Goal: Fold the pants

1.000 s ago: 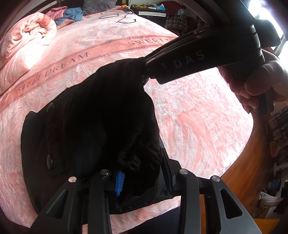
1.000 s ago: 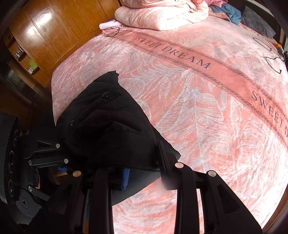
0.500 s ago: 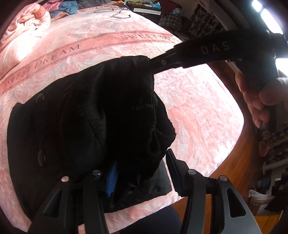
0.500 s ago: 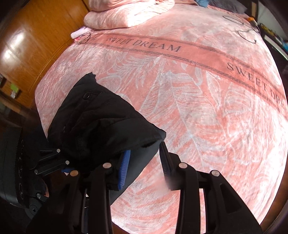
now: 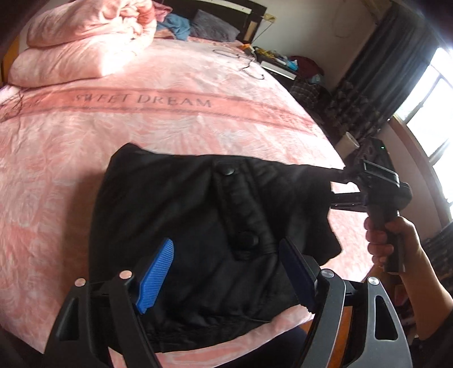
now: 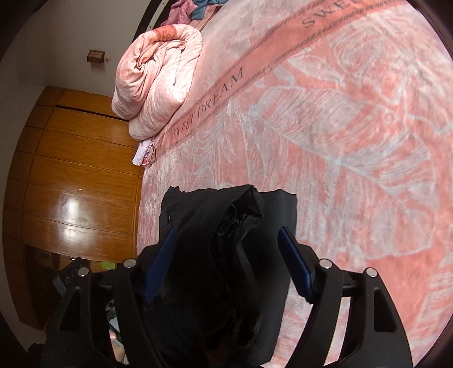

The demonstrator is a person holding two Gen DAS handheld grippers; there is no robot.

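Black pants (image 5: 198,226) with snap buttons lie folded on the pink bedspread (image 5: 141,127), close to the bed's near edge. My left gripper (image 5: 226,246) hovers over them with its jaws opening; the blue pads (image 5: 155,277) stand wide apart and press on nothing. In the right wrist view a bunched fold of the pants (image 6: 240,209) sits between the jaws of my right gripper (image 6: 228,235), which are opening too, and neither pad squeezes it. From the left wrist view the right gripper (image 5: 337,184) reaches the pants' right edge, held by a hand (image 5: 388,240).
A rolled pink quilt (image 5: 85,42) (image 6: 158,85) lies at the head of the bed, with clothes and a grey pillow (image 5: 212,27) behind it. Cables (image 5: 249,68) lie on the far bedspread. A wooden wardrobe (image 6: 70,169) stands past one side, a cluttered nightstand and window (image 5: 433,113) past the other.
Both grippers held raised black cloth before; their jaws have since widened and the cloth has come free. The pants now lie lower and flatter on the bed. The right gripper has rolled.
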